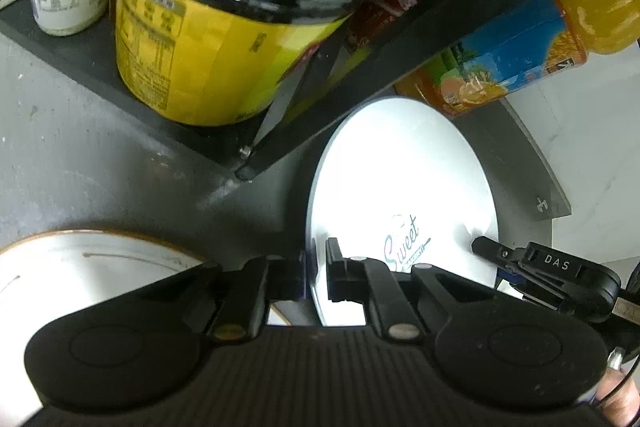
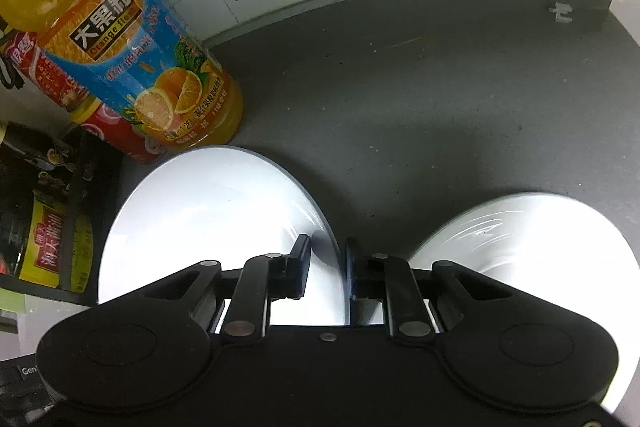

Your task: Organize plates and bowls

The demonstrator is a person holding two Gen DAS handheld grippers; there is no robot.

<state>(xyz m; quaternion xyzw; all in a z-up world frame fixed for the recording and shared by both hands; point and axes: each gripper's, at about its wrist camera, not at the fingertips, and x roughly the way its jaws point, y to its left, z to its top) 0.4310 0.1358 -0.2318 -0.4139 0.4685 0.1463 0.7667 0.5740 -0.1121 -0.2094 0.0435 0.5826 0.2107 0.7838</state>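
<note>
Between the left gripper [image 1: 316,275] fingers: white plate [image 1: 404,187] rim, pinched, plate extending ahead over the desk [image 1: 80,155]. Right gripper [image 2: 328,267] grips the opposite rim (both equally near).

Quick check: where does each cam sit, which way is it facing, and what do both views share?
Left wrist: rides behind the left gripper, looking down at the grey counter; fingers clamp the near-left rim of the white plate; a fingertip shows bottom right.
Right wrist: rides behind the right gripper, facing the counter's back edge; fingers clamp the same plate's opposite rim; another plate sits right.
Shared: white plate, orange juice bottle, counter.
</note>
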